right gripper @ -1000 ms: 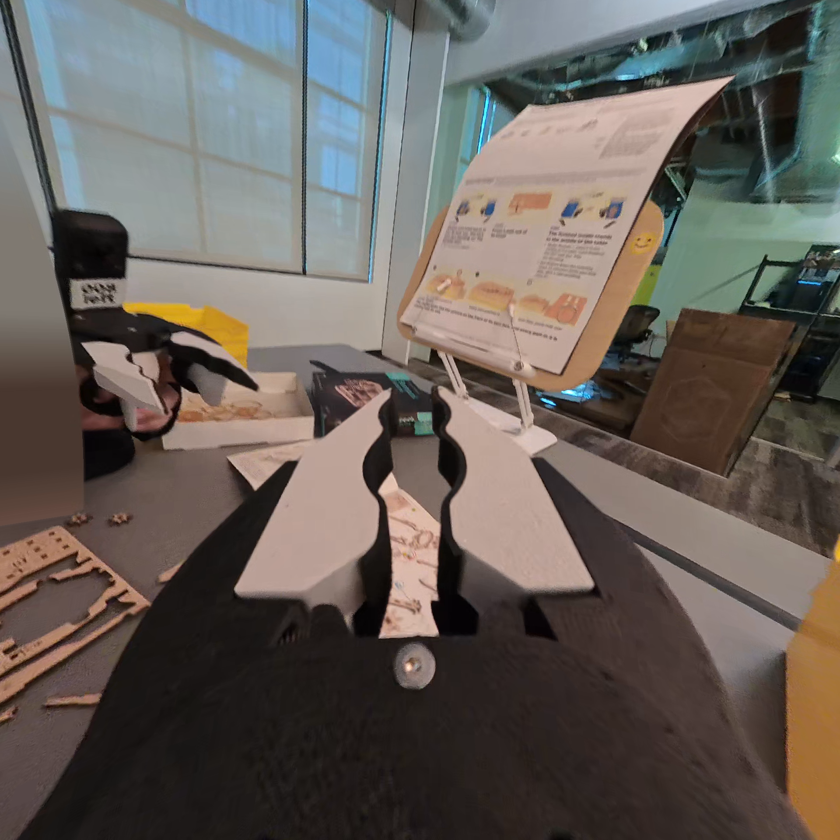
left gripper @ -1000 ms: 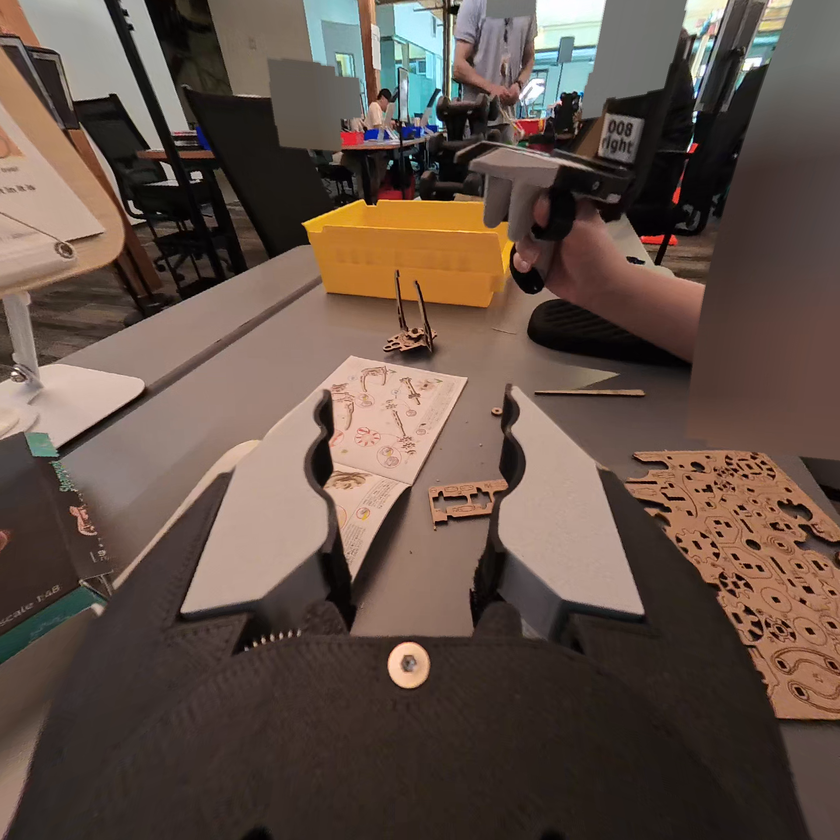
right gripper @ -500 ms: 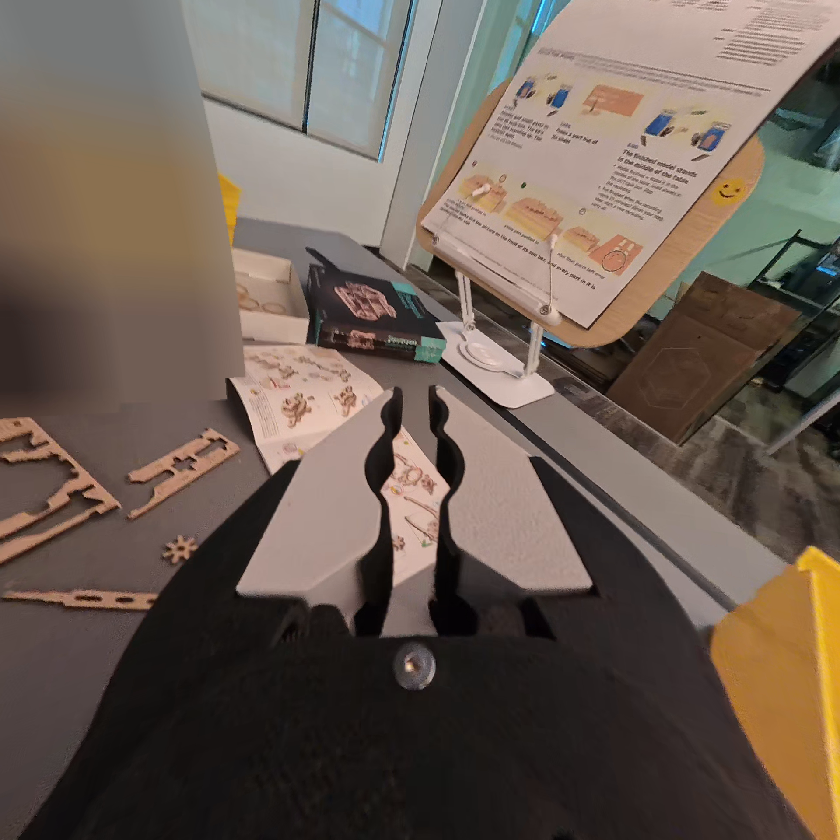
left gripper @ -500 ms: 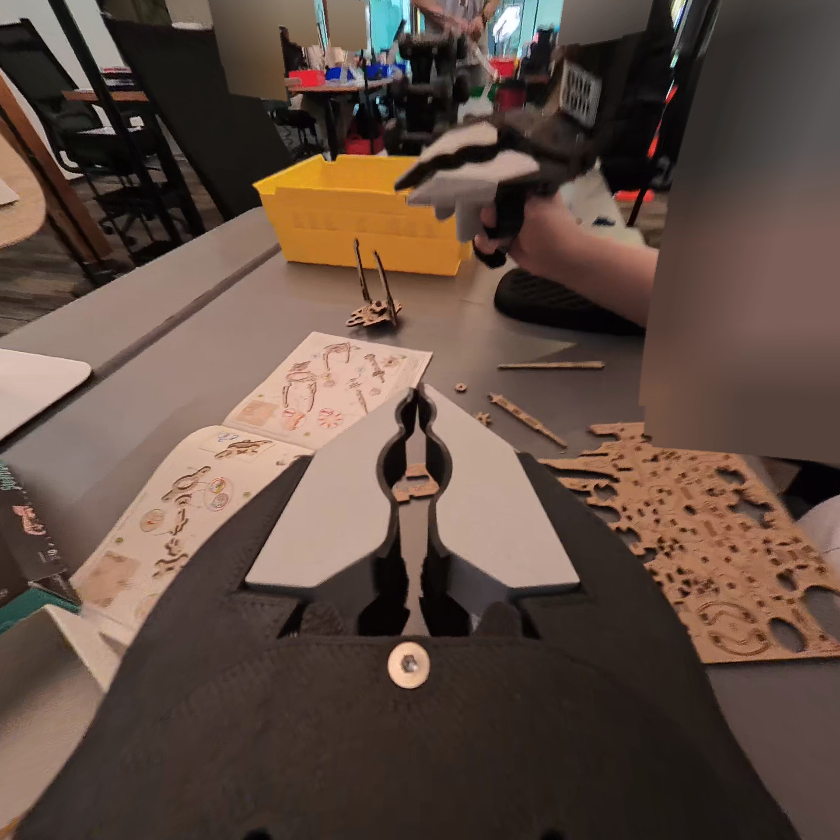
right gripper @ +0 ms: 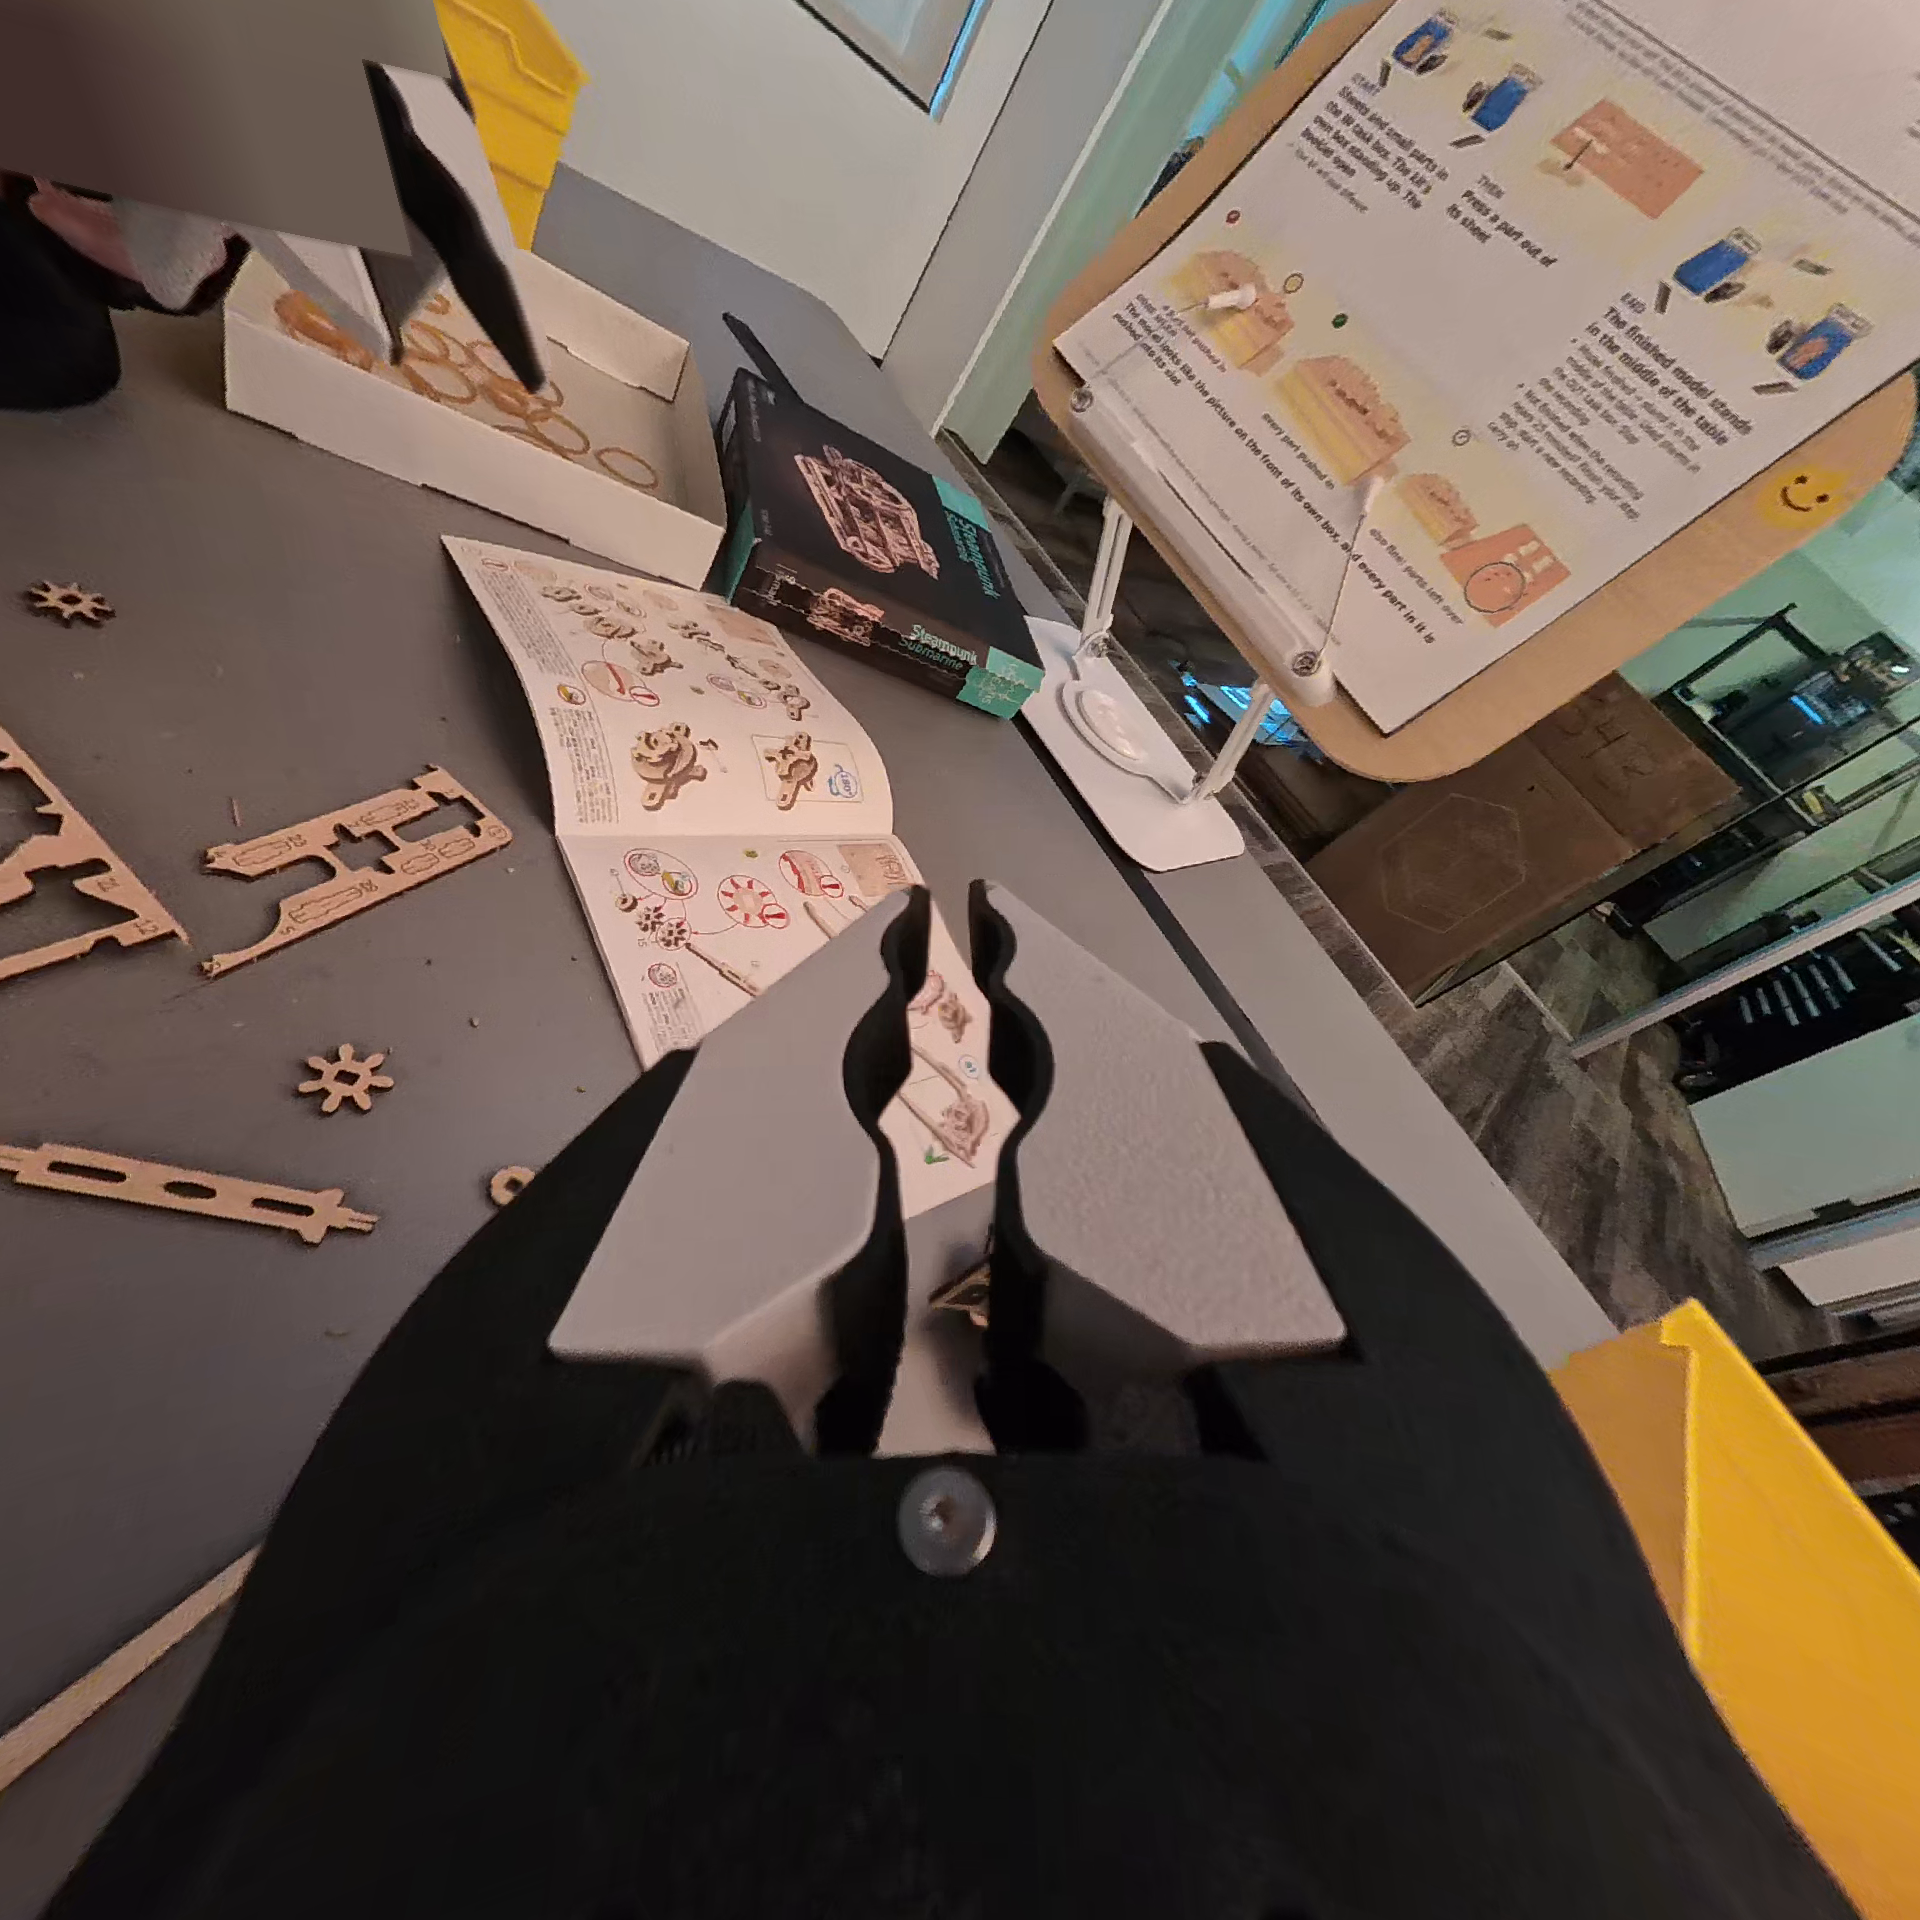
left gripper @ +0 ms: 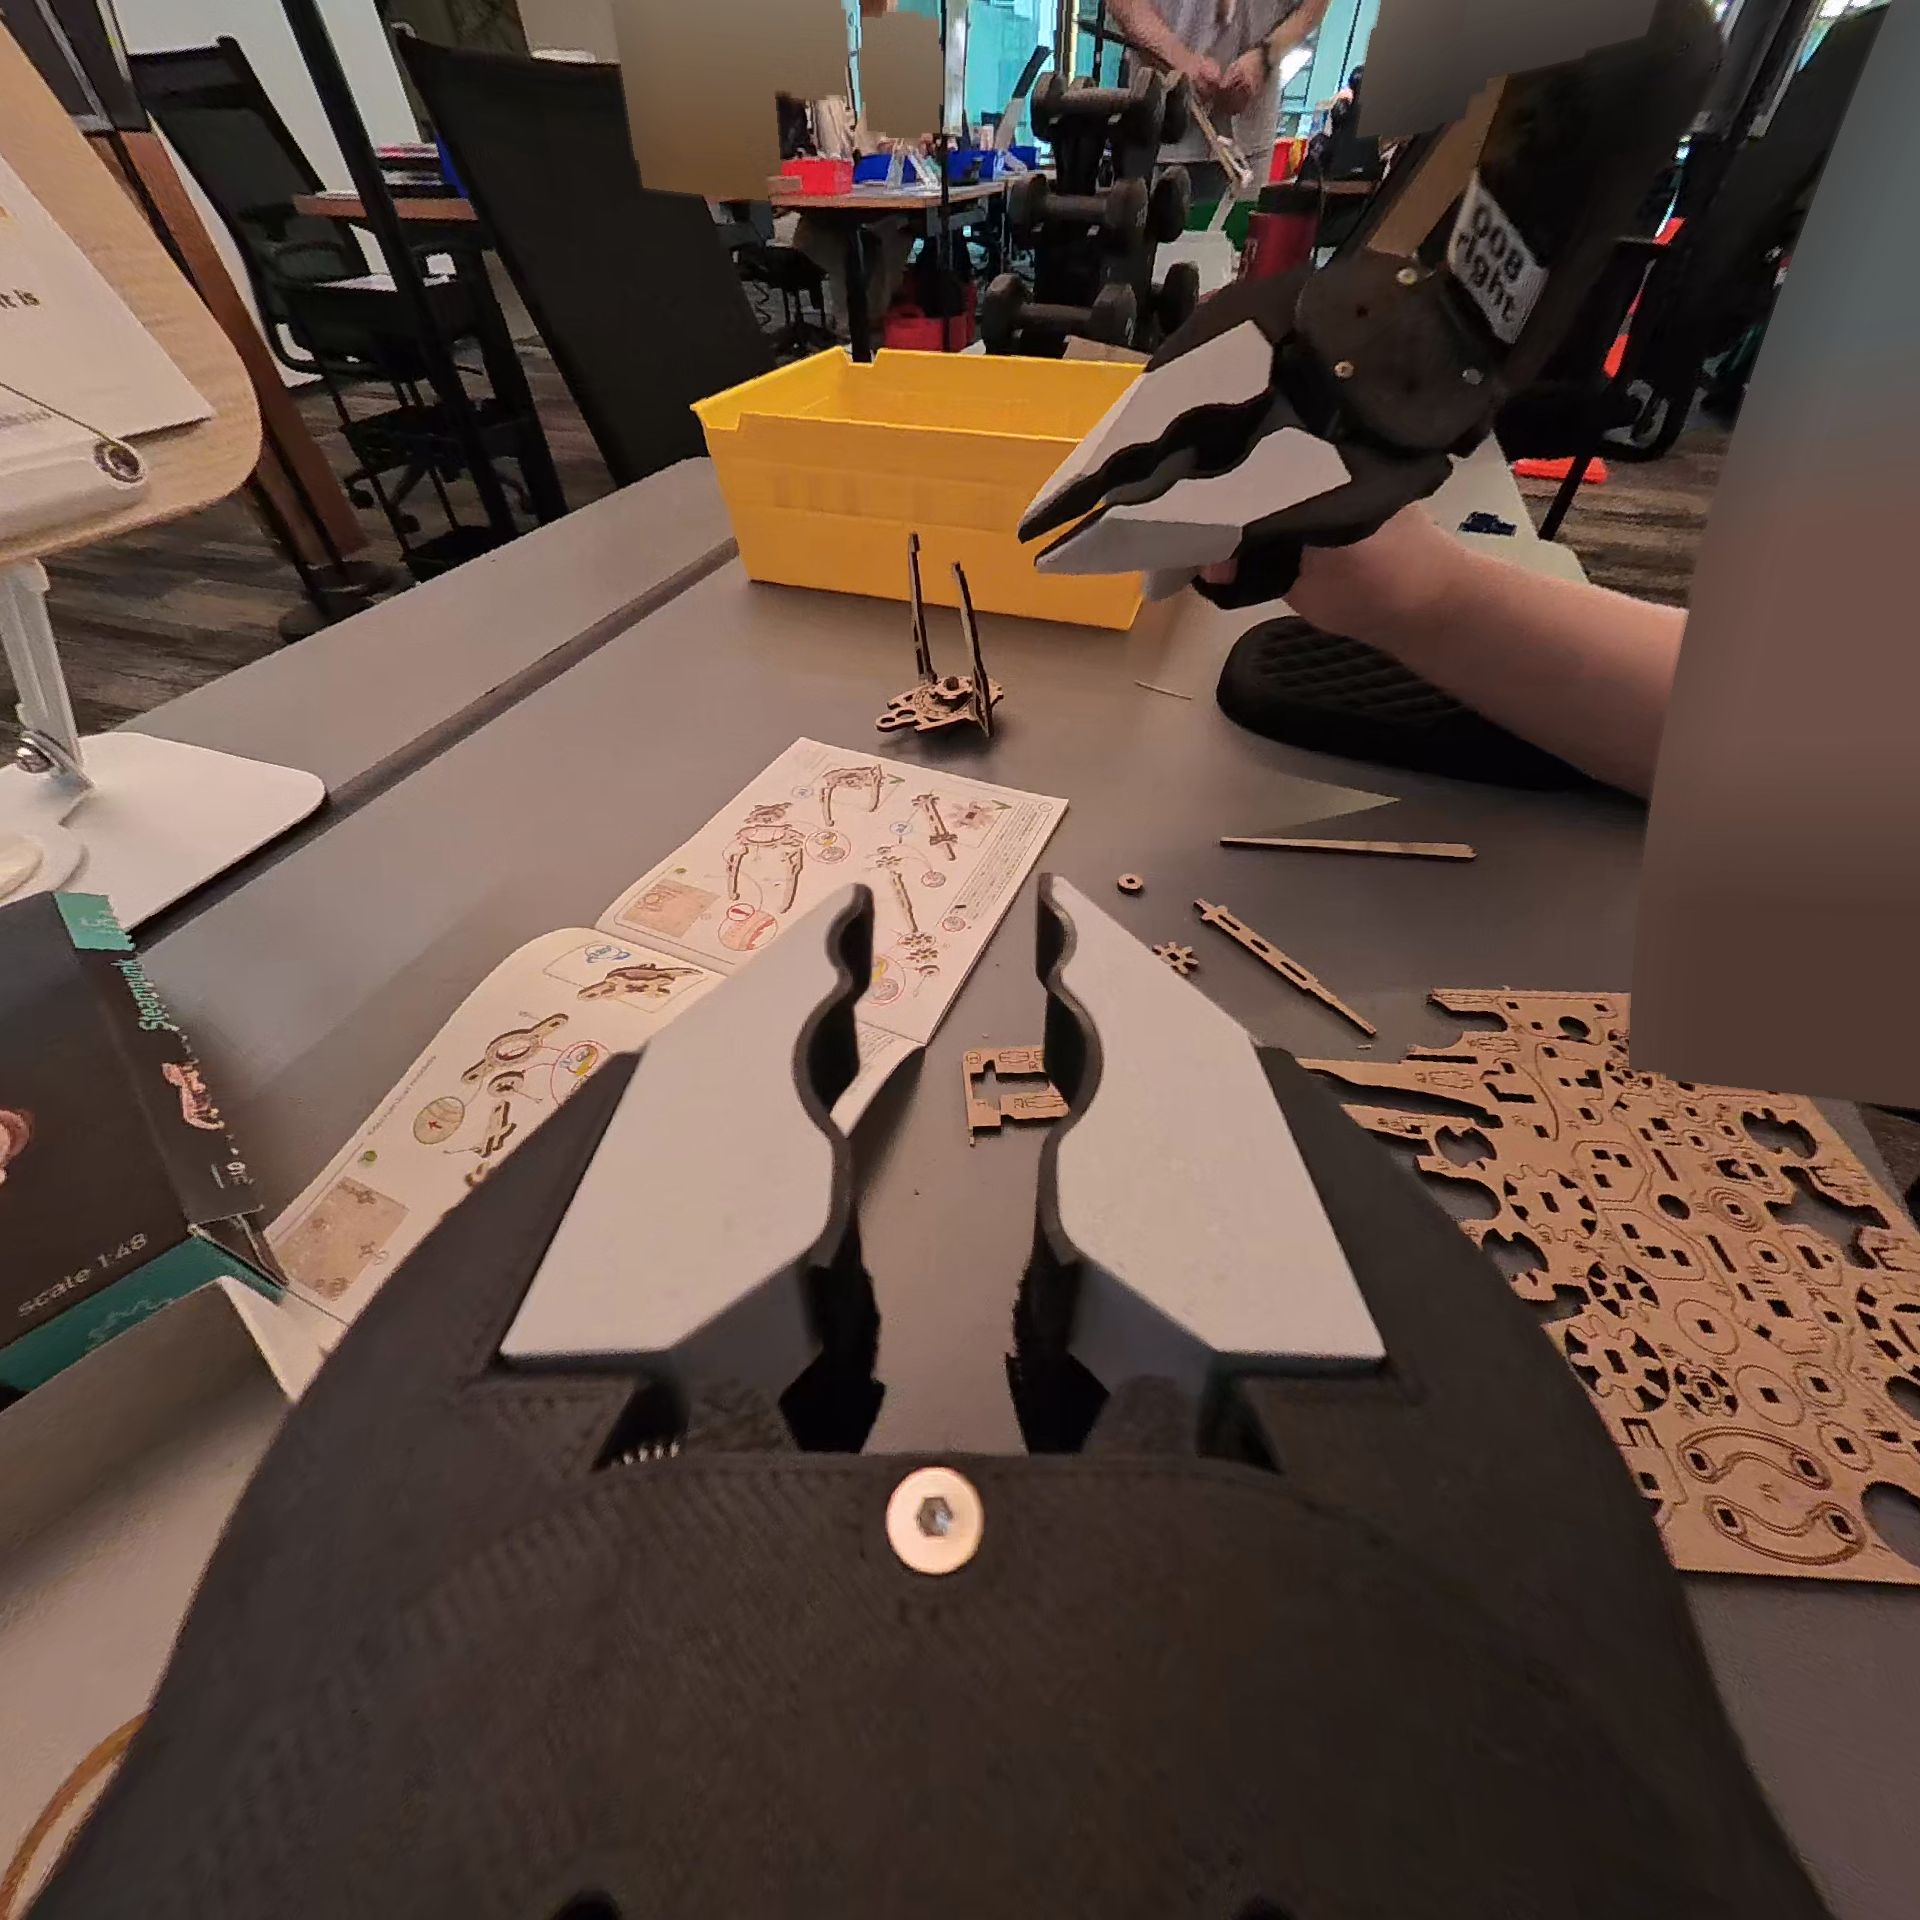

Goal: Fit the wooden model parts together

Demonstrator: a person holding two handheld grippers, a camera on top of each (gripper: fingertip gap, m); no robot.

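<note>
Left wrist view, left claw (left gripper: 948, 914) apart, empty, hiding part of one flat wooden cut-out piece (left gripper: 1000, 1089), right claw (right gripper: 945, 900) narrowly apart, two small wooden gears (right gripper: 345, 1076) on grey desk (right gripper: 312, 1330).

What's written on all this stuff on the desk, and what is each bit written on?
I don't quote writing, but these things bear it:
Dark box with teal edge: printed title and small print.
Open booklet: diagrams with tiny print.
Sheet on the wooden stand: printed lines beside pictures.
White tag on the right gripper: a short marking.
Cut-out wooden strip: engraved marks, too small to read.
</note>
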